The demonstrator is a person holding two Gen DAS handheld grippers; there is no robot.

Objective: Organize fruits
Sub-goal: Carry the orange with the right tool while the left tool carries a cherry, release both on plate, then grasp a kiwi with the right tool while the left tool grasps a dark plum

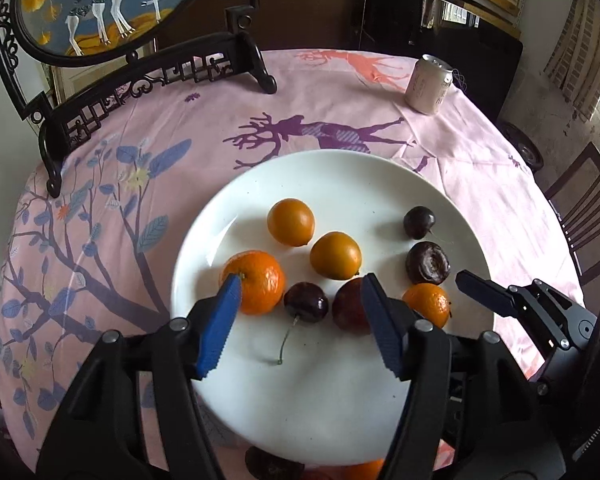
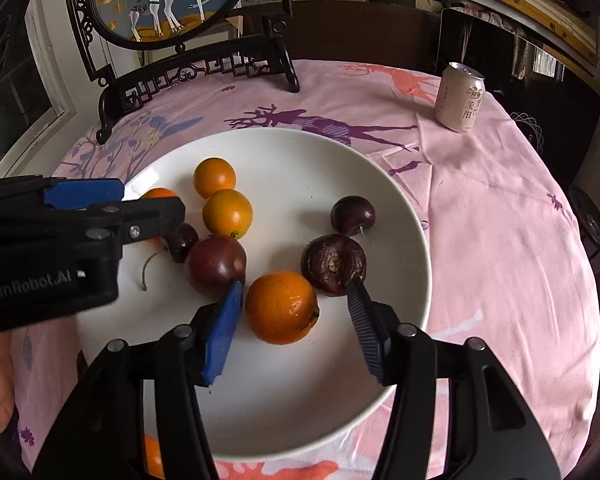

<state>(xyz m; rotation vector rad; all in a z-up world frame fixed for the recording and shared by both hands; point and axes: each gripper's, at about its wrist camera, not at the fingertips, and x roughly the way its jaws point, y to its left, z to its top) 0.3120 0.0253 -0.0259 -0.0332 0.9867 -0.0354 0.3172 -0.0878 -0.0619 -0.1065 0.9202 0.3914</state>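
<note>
- Both my grippers hang over the white plate (image 1: pixel 380 176), which sits on the pink tablecloth (image 1: pixel 204 120) toward the near edge of the table.
- My left gripper (image 1: pixel 300 320) is spread, with nothing between the pads. A dark cherry (image 1: pixel 306 302) and a red-purple plum (image 1: pixel 350 310) lie in the gap ahead of it, and the larger mandarin (image 1: pixel 256 282) sits just beside its left fingertip.
- My right gripper (image 2: pixel 296 322) is also spread and grips nothing. The smaller mandarin (image 2: pixel 282 306) lies between its pads without being pressed, and the wrinkled dark fruit (image 2: pixel 334 264) sits just past the right fingertip.
- Eight fruits lie loose on the plate: two mandarins, two smooth orange fruits (image 1: pixel 291 222), and the dark ones, with one more cherry (image 1: pixel 419 222) near the far right rim.
- I judge the step in hand to be picking fruit, probably to group it by kind.
- To do it well on the right, I would centre the pads on the mandarin's widest part and close gently, since the skin is soft and the fruit can roll.
- On the left, I must choose one fruit first. Closing now would likely catch cherry and plum together.
- More fruit shows off the plate at the near edge; I cannot tell what kind.
</note>
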